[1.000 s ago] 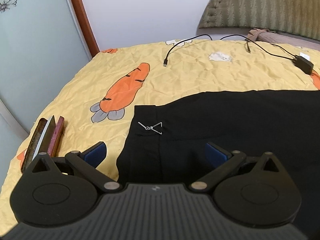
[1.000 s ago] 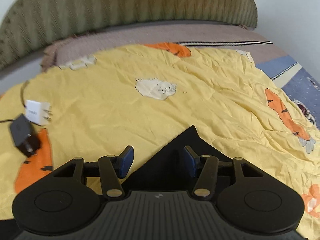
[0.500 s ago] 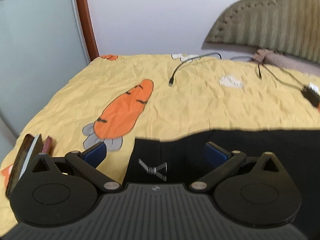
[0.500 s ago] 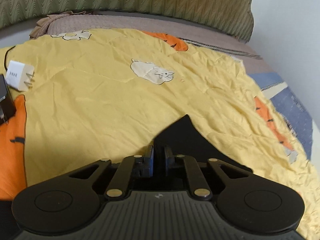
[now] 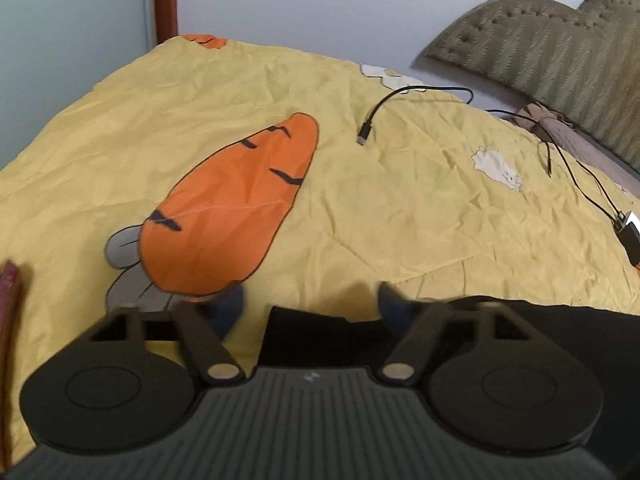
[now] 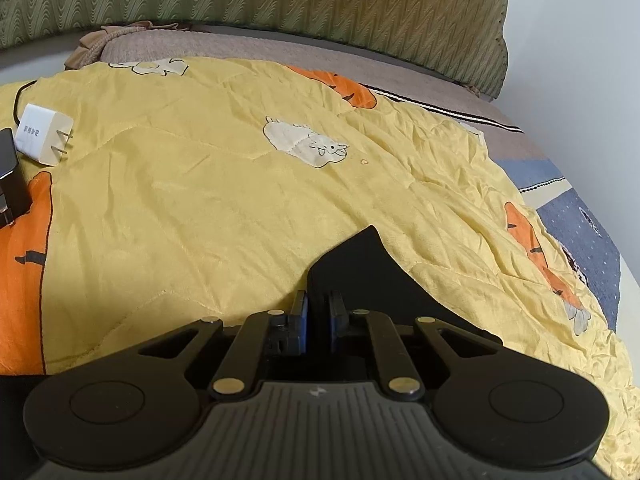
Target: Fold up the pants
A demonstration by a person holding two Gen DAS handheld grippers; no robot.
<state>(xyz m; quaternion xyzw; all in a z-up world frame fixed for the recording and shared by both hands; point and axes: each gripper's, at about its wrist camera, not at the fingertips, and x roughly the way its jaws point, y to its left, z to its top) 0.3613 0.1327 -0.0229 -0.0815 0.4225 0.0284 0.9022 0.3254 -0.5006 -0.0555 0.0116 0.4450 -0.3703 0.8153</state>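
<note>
My left hand-held gripper point(image 5: 310, 302) hides most of the black pants point(image 5: 560, 316); its blurred fingertips point(image 5: 230, 306) leave any grip unclear. A dark red object point(image 5: 9, 300) and black charger point(image 6: 9, 176) are cut by frame edges.

One black pants point(image 6: 362, 264), two chargers point(image 6: 42, 136), two cables point(image 5: 400, 98), one yellow quilt point(image 5: 400, 208)

Black ribbed gripper bodies, round hubs, silver pivot screws, seemingly blue-padded fingers point(image 6: 301, 322)
</note>
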